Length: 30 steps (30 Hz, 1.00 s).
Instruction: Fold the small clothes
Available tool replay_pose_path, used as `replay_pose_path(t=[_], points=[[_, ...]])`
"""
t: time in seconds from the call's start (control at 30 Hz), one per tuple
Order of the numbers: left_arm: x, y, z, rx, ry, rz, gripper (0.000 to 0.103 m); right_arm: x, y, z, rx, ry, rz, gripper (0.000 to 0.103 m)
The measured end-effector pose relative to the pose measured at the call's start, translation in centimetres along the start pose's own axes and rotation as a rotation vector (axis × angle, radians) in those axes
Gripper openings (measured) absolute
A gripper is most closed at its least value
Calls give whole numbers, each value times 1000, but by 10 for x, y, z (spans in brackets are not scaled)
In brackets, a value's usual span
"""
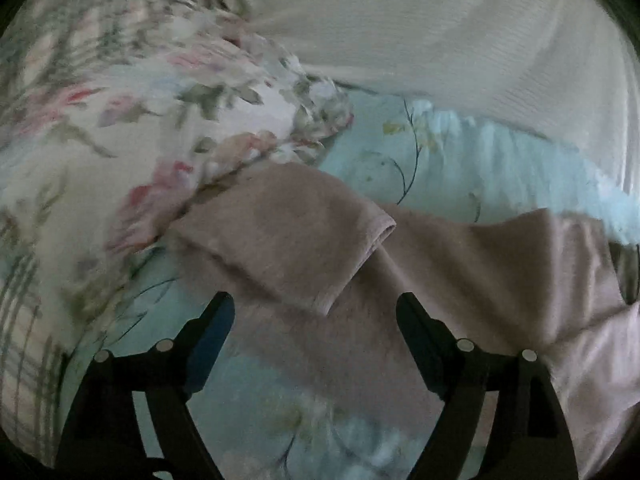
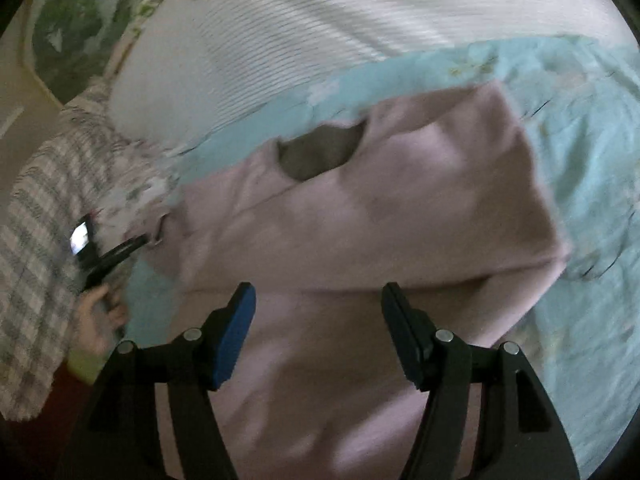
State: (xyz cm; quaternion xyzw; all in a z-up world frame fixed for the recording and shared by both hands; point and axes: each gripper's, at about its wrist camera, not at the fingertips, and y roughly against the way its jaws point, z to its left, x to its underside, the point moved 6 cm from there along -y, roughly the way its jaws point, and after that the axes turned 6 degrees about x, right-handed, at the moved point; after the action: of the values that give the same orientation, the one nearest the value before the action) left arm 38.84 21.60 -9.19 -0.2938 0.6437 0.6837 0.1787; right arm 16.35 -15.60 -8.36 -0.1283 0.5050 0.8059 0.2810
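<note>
In the left wrist view the left gripper (image 1: 316, 312) hangs with its jaws spread wide and nothing between them, above a mauve long-sleeved top (image 1: 460, 280) lying on a pale blue floral bedsheet (image 1: 440, 160), one sleeve (image 1: 296, 236) folded across the body, a floral quilt (image 1: 160, 120) just beside it. In the right wrist view the right gripper (image 2: 318, 304) is likewise agape and empty over the top, whose neck opening (image 2: 320, 152) faces a white ribbed pillow (image 2: 300, 40), while a hand (image 2: 100, 316) at the left edge grips the other tool
</note>
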Motion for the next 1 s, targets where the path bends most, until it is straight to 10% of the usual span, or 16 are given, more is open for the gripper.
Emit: replay_pose_path(t=[0.1,0.2,0.53,0.87,1.0], points=[[-7,-28,4,-35,-16,28,76,7,-15,13,-36,-12,39,66],[-9,-46,21,-60,33,62,11,7,-22,17,-44,-22,64,66],[1,58,-2,292,177,-109,7,4,-14,17,-51,-51,30,66],[34,159,-205,715,-51,-116,7,-11,17,-7,-45,-99,-53,66],[67,148,-284,755,-144,-34,7,-18,34,-33,-21,-154,-96,66]])
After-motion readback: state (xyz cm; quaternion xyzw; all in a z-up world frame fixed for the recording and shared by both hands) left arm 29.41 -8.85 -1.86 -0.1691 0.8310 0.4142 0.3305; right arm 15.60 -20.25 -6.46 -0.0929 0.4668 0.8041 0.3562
